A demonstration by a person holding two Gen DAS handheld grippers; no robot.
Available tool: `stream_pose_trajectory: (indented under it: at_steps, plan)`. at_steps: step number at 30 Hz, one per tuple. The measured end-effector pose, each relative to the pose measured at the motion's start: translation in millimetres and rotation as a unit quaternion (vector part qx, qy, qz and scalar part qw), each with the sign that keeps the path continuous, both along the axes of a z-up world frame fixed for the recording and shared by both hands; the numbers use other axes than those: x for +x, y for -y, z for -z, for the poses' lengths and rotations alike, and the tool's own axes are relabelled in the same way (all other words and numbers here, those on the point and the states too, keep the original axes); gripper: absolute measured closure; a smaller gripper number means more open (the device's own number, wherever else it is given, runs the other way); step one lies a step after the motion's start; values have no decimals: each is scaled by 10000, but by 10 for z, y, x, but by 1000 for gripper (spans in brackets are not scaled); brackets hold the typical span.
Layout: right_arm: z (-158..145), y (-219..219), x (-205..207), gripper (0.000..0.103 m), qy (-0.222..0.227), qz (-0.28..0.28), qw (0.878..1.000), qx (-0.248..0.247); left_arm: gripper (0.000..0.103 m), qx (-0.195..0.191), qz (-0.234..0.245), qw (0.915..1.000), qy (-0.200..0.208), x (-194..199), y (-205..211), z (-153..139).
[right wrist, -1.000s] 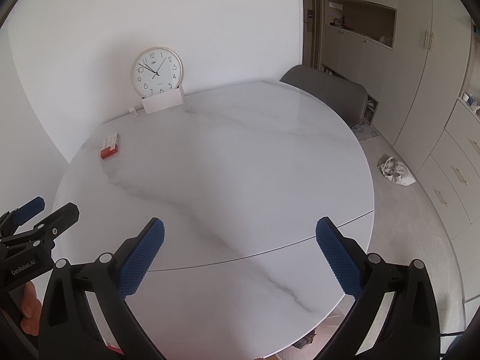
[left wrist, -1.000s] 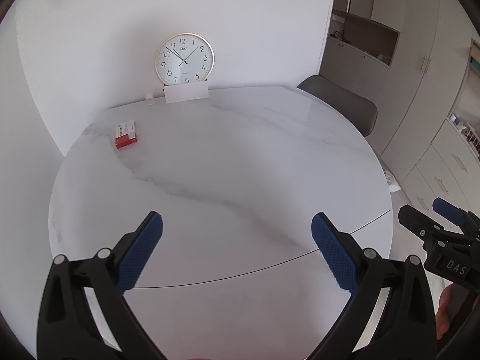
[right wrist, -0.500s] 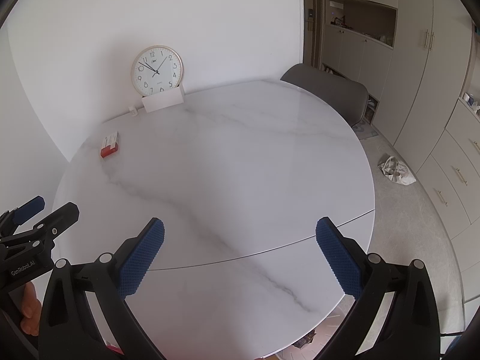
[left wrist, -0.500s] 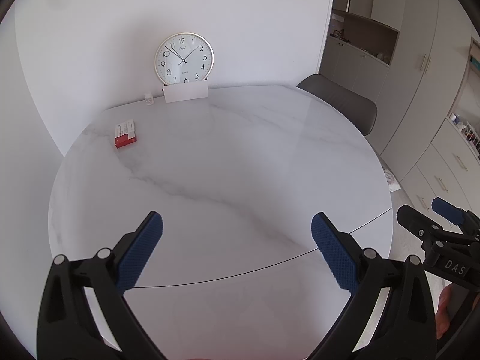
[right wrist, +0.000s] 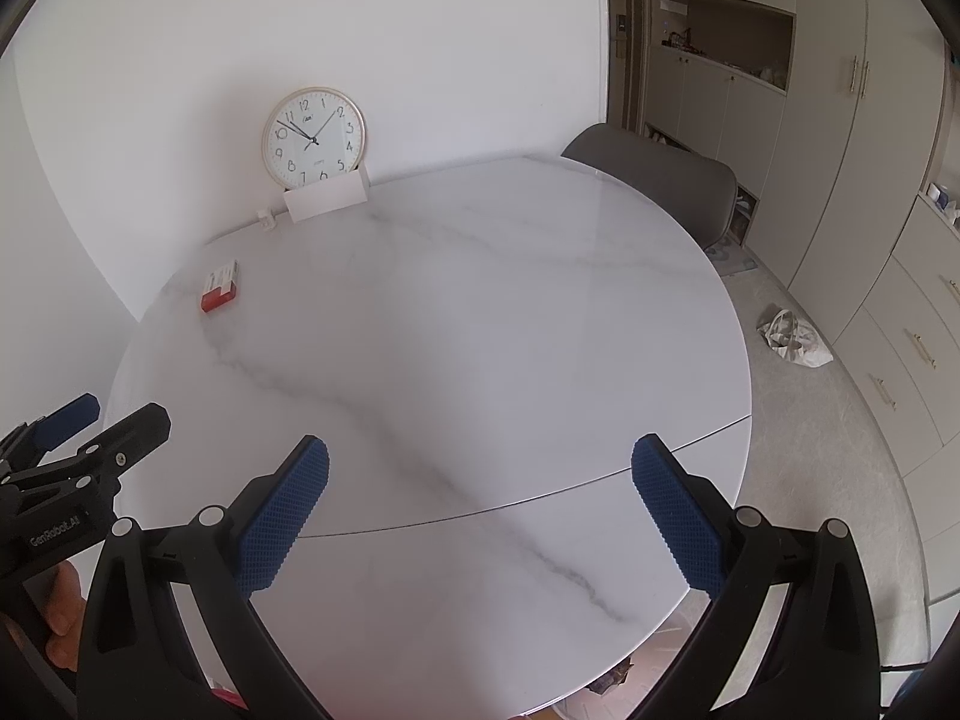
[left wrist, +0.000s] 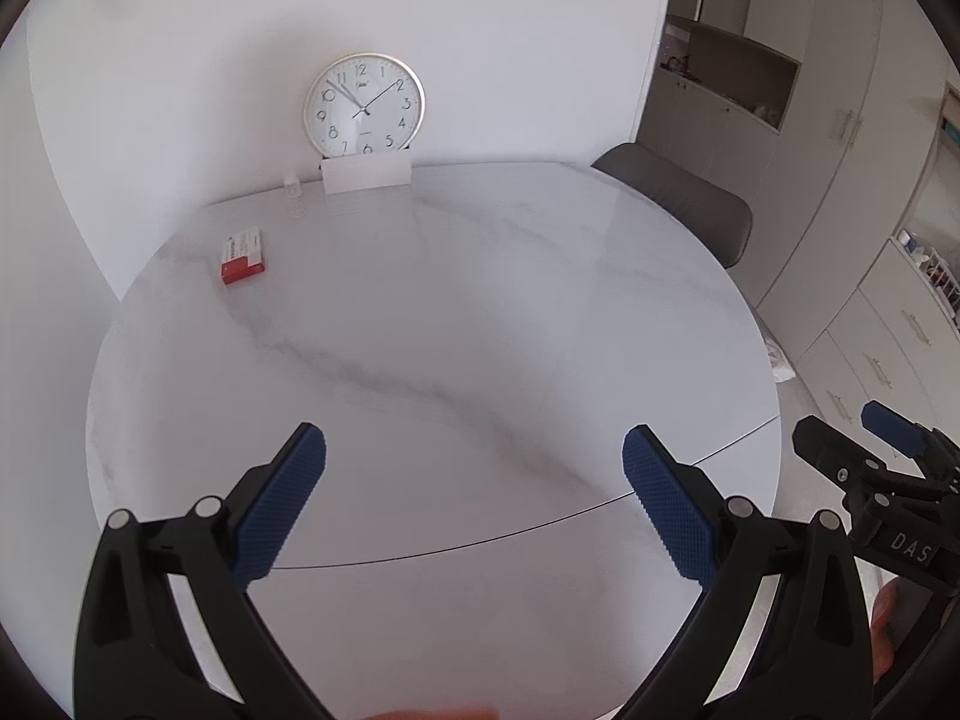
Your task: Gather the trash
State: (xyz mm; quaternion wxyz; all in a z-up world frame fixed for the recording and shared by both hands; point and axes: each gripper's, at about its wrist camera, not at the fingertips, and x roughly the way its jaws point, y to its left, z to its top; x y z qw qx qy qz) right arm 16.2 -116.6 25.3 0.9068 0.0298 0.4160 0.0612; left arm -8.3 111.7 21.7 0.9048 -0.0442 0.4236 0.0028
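Observation:
A small red and white box [left wrist: 243,254] [right wrist: 219,286] lies flat at the far left of the round white marble table [left wrist: 456,330] [right wrist: 480,324]. My left gripper [left wrist: 474,462] hangs open over the table's near part, with nothing between its blue pads. My right gripper [right wrist: 479,467] is open too, empty, above the near right part of the table. Both grippers are far from the box. The right gripper's fingers [left wrist: 888,426] show at the right edge of the left wrist view. The left gripper's fingers [right wrist: 90,420] show at the left edge of the right wrist view.
A round wall clock [left wrist: 363,105] leans on the wall behind a white card holder [left wrist: 366,173], with a tiny white bottle [left wrist: 292,185] beside it. A grey chair [right wrist: 660,180] stands at the table's far right. A crumpled white bag [right wrist: 792,339] lies on the floor by the cabinets [right wrist: 870,192].

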Motion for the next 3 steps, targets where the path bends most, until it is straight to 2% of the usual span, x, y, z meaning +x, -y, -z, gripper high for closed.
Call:
stream_pose_trajectory:
  at_steps: [3]
  plan:
    - [10, -7, -6, 3, -7, 13, 10000, -3, 8, 13, -22, 10000, -3, 5, -11, 9]
